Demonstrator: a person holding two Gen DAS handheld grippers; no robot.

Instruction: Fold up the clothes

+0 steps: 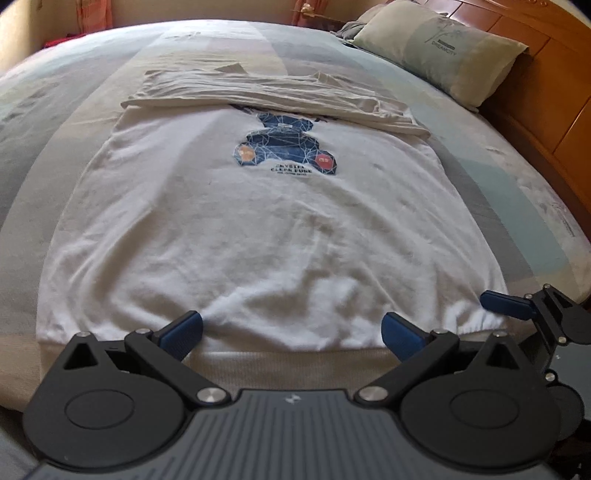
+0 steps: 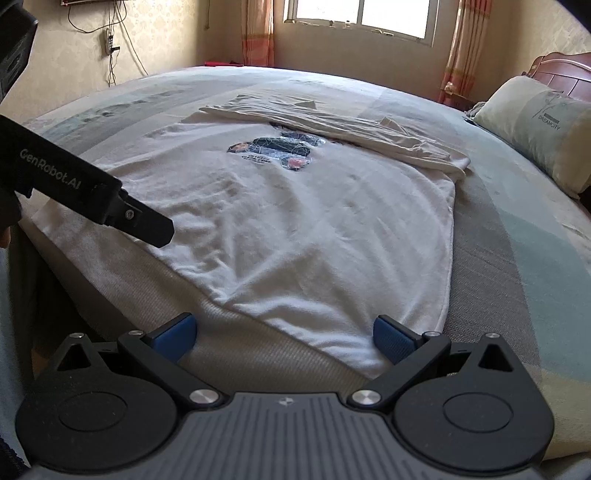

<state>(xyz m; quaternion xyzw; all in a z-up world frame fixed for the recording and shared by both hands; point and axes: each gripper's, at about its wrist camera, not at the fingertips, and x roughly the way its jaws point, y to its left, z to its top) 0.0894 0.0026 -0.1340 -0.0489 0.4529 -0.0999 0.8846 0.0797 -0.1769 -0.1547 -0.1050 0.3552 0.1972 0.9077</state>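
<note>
- The left claw (image 1: 291, 334) is hovering with its blue pads spread wide, holding nothing, just over the near hem of the white T-shirt (image 1: 266, 221).
- The right claw (image 2: 283, 338) is likewise gaping, nothing between its pads, poised above the near right corner of the hem where the cloth is meeting the bed edge.
- In the left wrist view the right claw is showing at the right edge, one blue pad lying at the hem's right corner; whether it is touching the cloth cannot be told.
- In the right wrist view the left claw's black body, lettered "GenRobot.AI", is reaching in from the left above the shirt.
- The T-shirt is lying face up on the bed (image 1: 517, 192), its blue bear print (image 1: 286, 147) showing, with the top part folded down in a wrinkled band (image 1: 280, 98) across the bear's head.
- A pillow (image 1: 443, 48) is resting at the wooden headboard (image 1: 546, 92), well apart from the shirt.
- A window (image 2: 358, 18) with curtains is lighting the far wall.
</note>
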